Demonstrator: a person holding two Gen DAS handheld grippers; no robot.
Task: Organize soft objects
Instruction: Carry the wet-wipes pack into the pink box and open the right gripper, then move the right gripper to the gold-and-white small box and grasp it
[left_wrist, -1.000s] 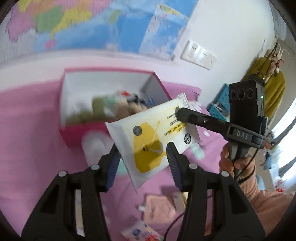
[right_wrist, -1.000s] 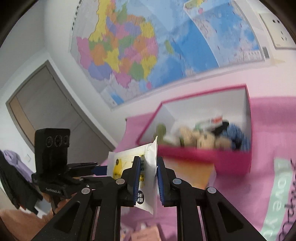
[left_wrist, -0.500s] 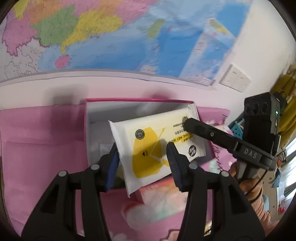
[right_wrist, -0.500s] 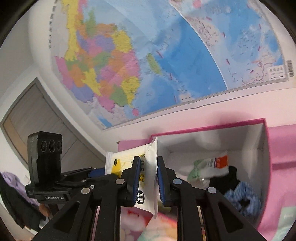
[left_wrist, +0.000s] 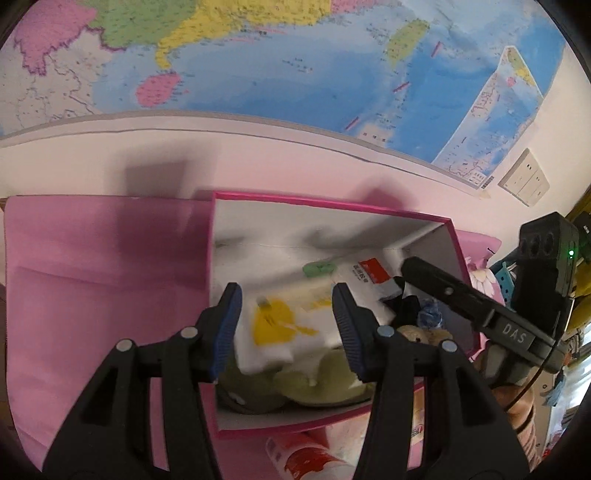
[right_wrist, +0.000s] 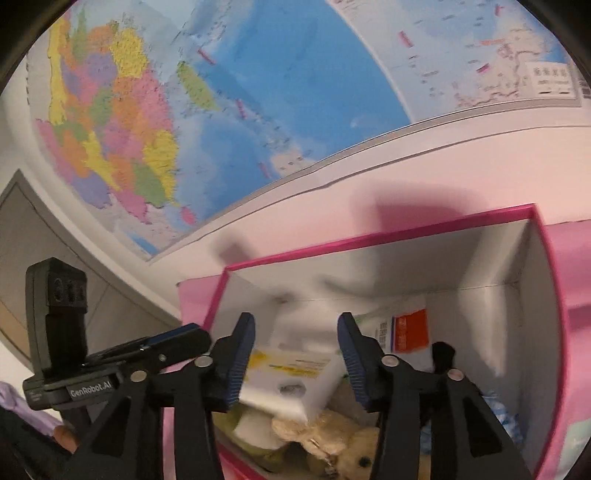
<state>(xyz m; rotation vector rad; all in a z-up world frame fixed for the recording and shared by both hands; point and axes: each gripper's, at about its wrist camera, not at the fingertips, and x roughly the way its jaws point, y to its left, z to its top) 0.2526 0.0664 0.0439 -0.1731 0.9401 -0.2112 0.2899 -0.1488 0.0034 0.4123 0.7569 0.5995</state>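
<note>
**Wipes pack lands in pink box**

The right claw (right_wrist: 295, 354) is opening, its ribbed blue pads clear of the soft white-and-yellow plastic wipes pack (right_wrist: 295, 376) it pinched a second ago. The left claw (left_wrist: 286, 328) stands released around the pack, now inside the pink-rimmed cardboard box (left_wrist: 332, 201) atop fuzzy plush toys (right_wrist: 332, 439).

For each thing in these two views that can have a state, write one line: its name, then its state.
pink box: open, no lid on, partly filled.
wet-wipes pack: inside the box, lying tilted on the plush toys; blurred.
left gripper: pack between its pads; contact unclear.
right gripper: jaws opening, above the pack, not pressing it.
beige plush toy: lying in the box.
</note>
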